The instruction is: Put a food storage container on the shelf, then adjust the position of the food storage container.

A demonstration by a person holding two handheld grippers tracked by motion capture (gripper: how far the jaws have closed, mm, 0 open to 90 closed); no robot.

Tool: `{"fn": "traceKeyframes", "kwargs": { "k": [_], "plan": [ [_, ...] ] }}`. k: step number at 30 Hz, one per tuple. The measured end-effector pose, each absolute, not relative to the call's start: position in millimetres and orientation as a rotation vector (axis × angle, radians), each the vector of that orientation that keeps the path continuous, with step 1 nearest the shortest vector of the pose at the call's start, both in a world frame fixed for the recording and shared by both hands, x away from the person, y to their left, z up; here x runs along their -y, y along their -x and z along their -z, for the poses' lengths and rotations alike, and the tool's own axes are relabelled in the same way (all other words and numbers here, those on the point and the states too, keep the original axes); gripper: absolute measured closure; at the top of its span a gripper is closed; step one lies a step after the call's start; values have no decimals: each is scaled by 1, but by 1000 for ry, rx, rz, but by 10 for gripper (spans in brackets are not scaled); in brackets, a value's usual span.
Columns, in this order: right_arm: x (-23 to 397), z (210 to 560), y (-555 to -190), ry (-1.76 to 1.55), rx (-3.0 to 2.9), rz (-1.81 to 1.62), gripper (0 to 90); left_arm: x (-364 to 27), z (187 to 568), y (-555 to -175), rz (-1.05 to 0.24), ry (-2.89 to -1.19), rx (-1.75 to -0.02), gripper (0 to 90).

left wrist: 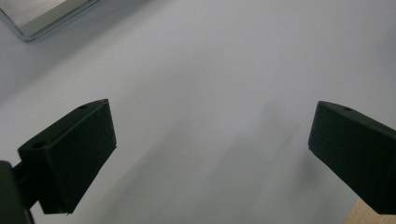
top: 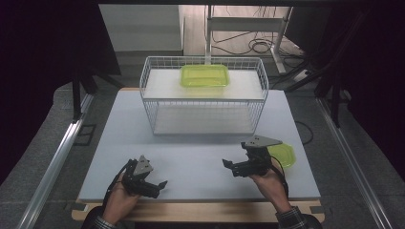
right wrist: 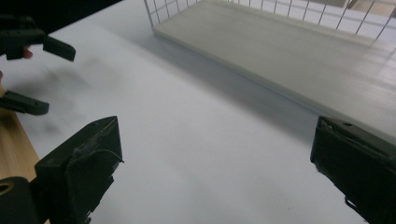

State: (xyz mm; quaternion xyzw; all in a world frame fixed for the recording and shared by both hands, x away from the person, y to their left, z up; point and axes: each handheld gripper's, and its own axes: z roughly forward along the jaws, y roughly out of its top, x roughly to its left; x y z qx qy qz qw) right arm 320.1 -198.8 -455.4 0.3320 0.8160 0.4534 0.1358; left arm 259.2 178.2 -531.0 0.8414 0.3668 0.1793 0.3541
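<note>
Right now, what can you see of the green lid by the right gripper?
The lid is translucent yellow-green plastic with rounded corners, lying flat on the table near its right edge. The right gripper and its grey plate hide its left part. Whether they touch it cannot be told.

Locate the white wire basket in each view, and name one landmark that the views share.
High view: the white wire basket stands upper centre on the table, a green container on its upper shelf.
Left gripper view: not in it.
Right gripper view: its lower shelf and wire wall cross the top right.
Shared landmark: the pale table top.
</note>
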Motion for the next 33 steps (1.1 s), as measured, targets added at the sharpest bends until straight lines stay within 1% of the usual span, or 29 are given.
{"fn": "traceKeyframes", "kwargs": {
  "k": [10, 14, 20, 23, 26, 30, 31, 33],
  "plan": [
    [202, 478, -317, -982, -2419, -1239, 20, -176, 532, -259, -462, -2190, -935, 8],
    [204, 477, -318, -1005, -2408, -1229, 20, -176, 532, -259, -461, -2192, -934, 8],
    [212, 466, -322, -1073, -2386, -1248, 7, -176, 532, -259, -463, -2193, -933, 9],
    [220, 460, -326, -1114, -2389, -1255, 16, -176, 532, -259, -462, -2198, -933, 9],
    [228, 455, -328, -1134, -2365, -1234, 99, -176, 532, -259, -461, -2198, -933, 9],
    [242, 449, -330, -1175, -2331, -1203, 324, -175, 533, -259, -461, -2200, -934, 9],
    [245, 448, -331, -1186, -2326, -1196, 399, -175, 533, -259, -462, -2201, -933, 9],
    [252, 446, -333, -1195, -2319, -1186, 490, -175, 533, -259, -461, -2202, -933, 9]
  ]
}}
